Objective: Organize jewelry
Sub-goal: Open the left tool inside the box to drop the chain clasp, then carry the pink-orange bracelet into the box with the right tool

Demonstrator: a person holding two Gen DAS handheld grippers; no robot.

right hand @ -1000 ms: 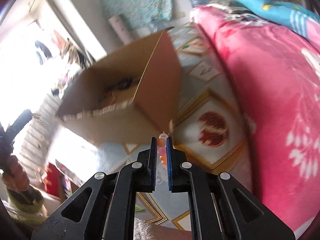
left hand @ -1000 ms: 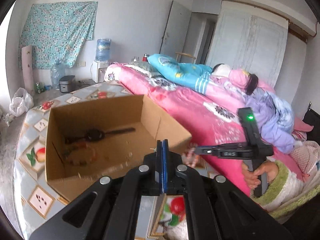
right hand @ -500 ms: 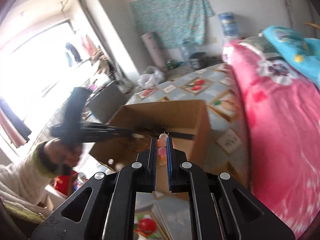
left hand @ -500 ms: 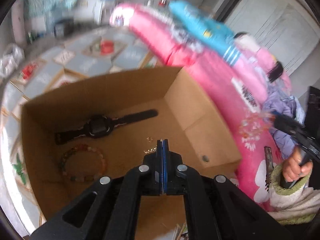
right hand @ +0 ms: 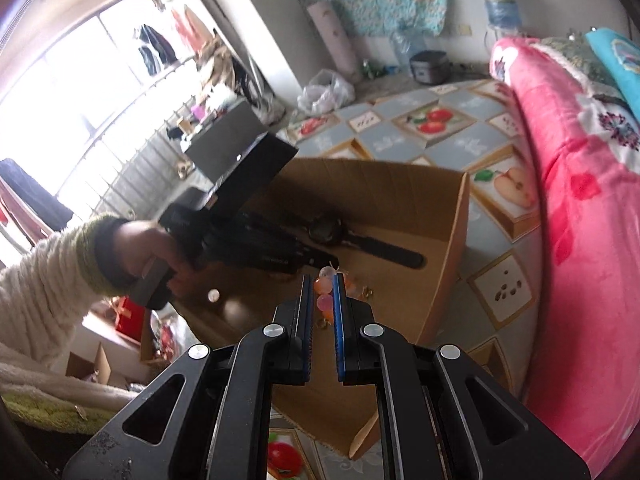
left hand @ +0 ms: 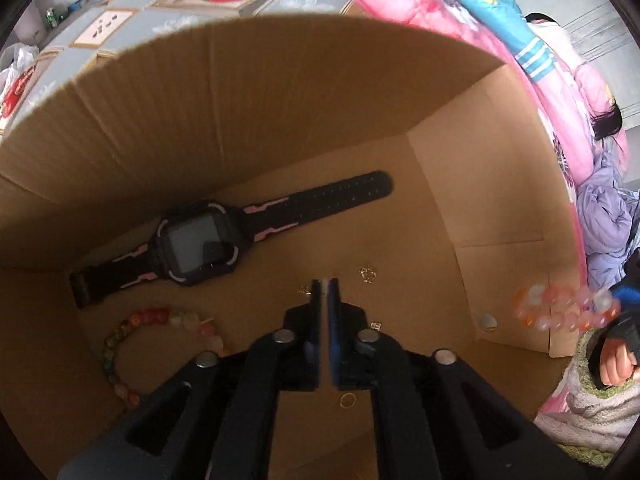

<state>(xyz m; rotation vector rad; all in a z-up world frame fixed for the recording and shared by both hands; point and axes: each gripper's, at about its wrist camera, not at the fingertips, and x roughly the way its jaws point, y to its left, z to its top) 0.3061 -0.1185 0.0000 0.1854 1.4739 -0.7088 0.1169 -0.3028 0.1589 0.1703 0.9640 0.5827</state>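
The left gripper (left hand: 327, 286) now points steeply down inside the open brown corrugated cardboard box (left hand: 280, 92), which a second ago it saw from outside; its jaws are opening by a thin slit with nothing visible between them, above small gold pieces (left hand: 368, 273) on the floor. On that floor lie a black rubbery watch with pink trim and a perforated strap (left hand: 208, 240) and a ring of glossy multicoloured beads (left hand: 132, 340); no writing is legible. The right gripper (right hand: 322, 294) is clamped on a bracelet of translucent pink and orange beads (right hand: 323, 292), carried over the box's edge.
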